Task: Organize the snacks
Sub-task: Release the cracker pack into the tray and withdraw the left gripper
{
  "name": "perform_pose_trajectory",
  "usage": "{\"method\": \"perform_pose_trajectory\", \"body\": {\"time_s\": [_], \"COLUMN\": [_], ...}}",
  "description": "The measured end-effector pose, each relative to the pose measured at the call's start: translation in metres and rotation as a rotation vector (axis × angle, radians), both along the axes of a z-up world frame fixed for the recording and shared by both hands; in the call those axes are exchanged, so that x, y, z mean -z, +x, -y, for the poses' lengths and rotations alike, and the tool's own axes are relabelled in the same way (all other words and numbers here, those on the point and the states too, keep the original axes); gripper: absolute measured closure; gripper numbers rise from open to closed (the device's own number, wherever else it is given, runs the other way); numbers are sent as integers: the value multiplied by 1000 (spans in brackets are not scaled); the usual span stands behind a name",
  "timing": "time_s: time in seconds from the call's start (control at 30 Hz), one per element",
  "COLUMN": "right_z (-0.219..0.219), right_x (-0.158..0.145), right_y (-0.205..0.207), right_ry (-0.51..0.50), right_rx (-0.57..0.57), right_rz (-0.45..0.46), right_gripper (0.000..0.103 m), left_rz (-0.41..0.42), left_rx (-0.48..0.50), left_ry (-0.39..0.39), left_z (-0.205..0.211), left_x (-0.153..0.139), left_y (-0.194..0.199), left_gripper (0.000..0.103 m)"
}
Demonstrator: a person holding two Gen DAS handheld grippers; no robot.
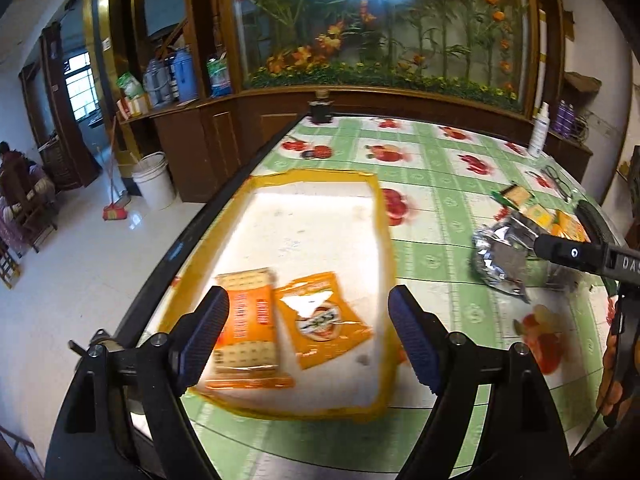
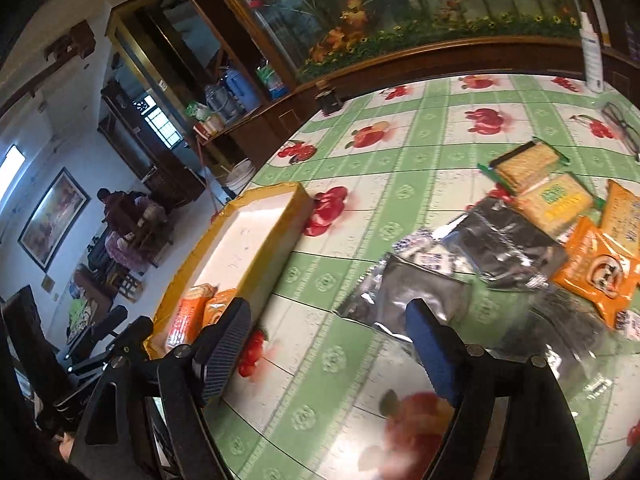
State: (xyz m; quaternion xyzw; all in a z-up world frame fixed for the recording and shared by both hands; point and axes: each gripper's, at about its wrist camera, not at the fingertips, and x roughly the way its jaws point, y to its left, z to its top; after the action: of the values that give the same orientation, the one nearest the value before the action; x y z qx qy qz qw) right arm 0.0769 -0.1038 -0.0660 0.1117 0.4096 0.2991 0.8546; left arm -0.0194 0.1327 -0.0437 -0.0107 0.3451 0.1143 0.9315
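Note:
A white tray with a yellow rim (image 1: 378, 208) lies at the left side of the fruit-print table. Inside it, side by side, are an orange cracker pack (image 1: 248, 320) and an orange pouch (image 1: 324, 316). My left gripper (image 1: 308, 336) hovers over them, open and holding nothing. In the right wrist view the tray (image 2: 280, 248) is on the left. My right gripper (image 2: 332, 348) is open and empty above the tablecloth, just short of a silver foil pack (image 2: 412, 292). Beyond that lie another foil pack (image 2: 508, 248), an orange pouch (image 2: 600, 276) and cracker packs (image 2: 528, 160).
At the table's far edge stand a dark jar (image 1: 320, 112) and a white spray bottle (image 1: 538, 132); glasses (image 2: 620, 128) lie nearby. The table's left edge (image 1: 192, 236) drops to the floor, where a white bucket (image 1: 154, 180) stands. A person (image 1: 12, 176) sits far off.

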Motion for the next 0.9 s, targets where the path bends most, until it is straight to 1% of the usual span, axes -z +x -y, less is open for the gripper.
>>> {"method": "perform_pose_trajectory", "body": {"time_s": [0.1, 0.23, 0.3, 0.47, 0.67, 0.8, 0.9], "right_z": [29, 62, 78, 110, 121, 118, 112], "right_x": [1, 7, 12, 28, 38, 35, 35], "right_y": [-14, -27, -32, -36, -39, -39, -35], "right_ry": [-33, -79, -103, -113, -133, -174, -207], "right_rx": [49, 117, 153, 212, 234, 221, 196], "right_rz": [19, 38, 33, -1, -9, 30, 56], "right_gripper": [20, 19, 19, 19, 19, 18, 17], "left_rz": [-14, -28, -34, -72, -109, -140, -153], "left_rx": [39, 93, 120, 178, 245, 270, 264], "left_ry": [-4, -28, -28, -43, -85, -173, -208], "left_z": [22, 46, 58, 83, 105, 115, 119], "left_x": [1, 3, 5, 17, 29, 37, 42], "left_y": [6, 13, 17, 32, 52, 67, 77], "left_gripper": [21, 21, 21, 21, 21, 21, 21]}}
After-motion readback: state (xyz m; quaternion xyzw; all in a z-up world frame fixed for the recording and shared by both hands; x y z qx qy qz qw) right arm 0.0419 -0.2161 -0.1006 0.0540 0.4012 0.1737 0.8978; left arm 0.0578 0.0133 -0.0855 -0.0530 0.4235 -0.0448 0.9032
